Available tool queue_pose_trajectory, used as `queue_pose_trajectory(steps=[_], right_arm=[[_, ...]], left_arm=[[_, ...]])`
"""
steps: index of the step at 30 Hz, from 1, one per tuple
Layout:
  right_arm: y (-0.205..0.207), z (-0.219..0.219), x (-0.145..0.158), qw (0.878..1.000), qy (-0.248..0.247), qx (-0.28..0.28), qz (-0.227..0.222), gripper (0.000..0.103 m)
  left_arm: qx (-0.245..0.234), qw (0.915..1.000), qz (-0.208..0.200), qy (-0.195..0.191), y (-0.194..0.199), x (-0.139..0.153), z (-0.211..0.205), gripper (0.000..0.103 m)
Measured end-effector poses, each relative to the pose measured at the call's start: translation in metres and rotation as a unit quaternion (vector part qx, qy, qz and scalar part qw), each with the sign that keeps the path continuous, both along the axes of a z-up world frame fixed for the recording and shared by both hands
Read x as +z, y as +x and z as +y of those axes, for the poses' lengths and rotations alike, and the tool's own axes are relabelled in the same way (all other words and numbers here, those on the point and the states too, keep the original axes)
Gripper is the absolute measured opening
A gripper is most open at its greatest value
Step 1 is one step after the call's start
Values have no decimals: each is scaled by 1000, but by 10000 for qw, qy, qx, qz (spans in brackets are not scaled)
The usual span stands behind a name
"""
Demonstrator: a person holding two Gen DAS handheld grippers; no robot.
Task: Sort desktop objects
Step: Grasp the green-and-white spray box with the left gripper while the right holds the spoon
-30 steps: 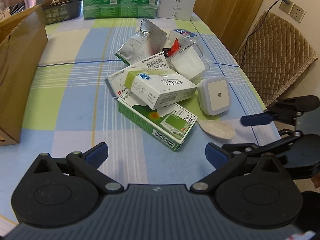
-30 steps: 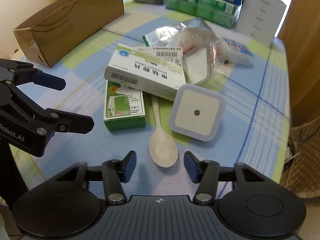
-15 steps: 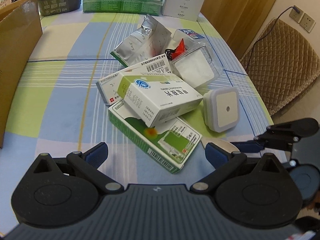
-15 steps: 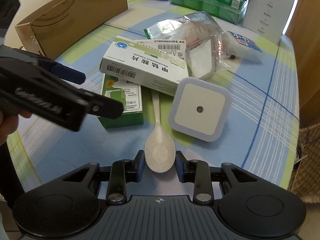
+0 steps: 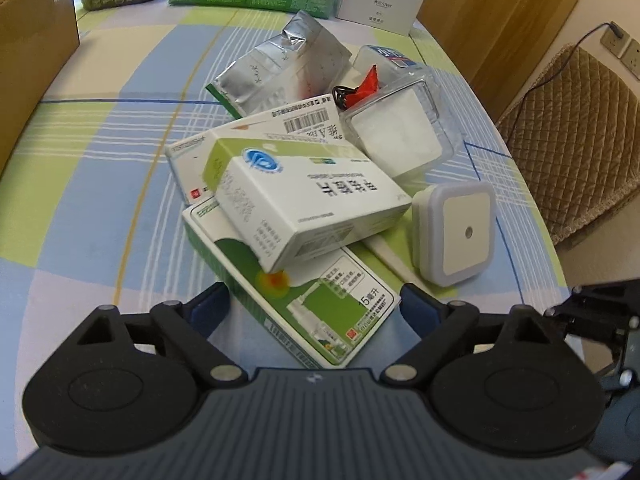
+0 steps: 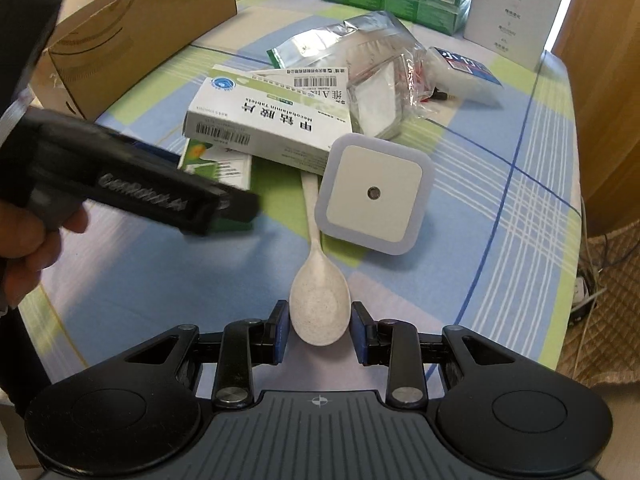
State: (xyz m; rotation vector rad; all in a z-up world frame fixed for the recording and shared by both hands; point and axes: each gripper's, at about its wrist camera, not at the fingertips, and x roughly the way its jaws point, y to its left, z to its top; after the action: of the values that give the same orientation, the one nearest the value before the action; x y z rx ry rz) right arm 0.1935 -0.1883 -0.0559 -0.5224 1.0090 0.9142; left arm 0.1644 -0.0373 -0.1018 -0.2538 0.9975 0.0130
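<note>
We see our right tool pinching the bowl of a pale speckled spoon, its blue pads pressed to either side of the bowl. The spoon lies flat on the checked surface, its handle running away under a white tablet box, and just beside it sits a square white night light.

Our left tool is spread wide, its jaws closing, with the near corner of a green-and-white carton between them (the pads are not touching it). That carton lies flat at the bottom of the pile; the white tablet box leans across it, and another white box with a barcode is tucked behind. Further back are a silver foil pouch and a clear plastic packet. A cardboard box stands at the surface's far left edge.
</note>
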Motion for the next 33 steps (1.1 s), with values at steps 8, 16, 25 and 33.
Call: queue_pose_trajectory(steps=[8, 16, 25, 33], right_arm=[[-14, 13, 6, 10000, -65, 16, 29, 30], [-10, 29, 1, 9999, -73, 71, 50, 30], [-6, 35, -8, 9999, -107, 84, -20, 33], [-15, 35, 5, 9985, -151, -369, 363, 30]], left_arm=[[67, 9991, 131, 401, -42, 12, 38, 85], [-228, 9971, -87, 721, -38, 13, 47, 84], [-609, 9940, -87, 904, -25, 4, 40, 53], [-611, 9935, 60, 959, -47, 10, 42, 51]])
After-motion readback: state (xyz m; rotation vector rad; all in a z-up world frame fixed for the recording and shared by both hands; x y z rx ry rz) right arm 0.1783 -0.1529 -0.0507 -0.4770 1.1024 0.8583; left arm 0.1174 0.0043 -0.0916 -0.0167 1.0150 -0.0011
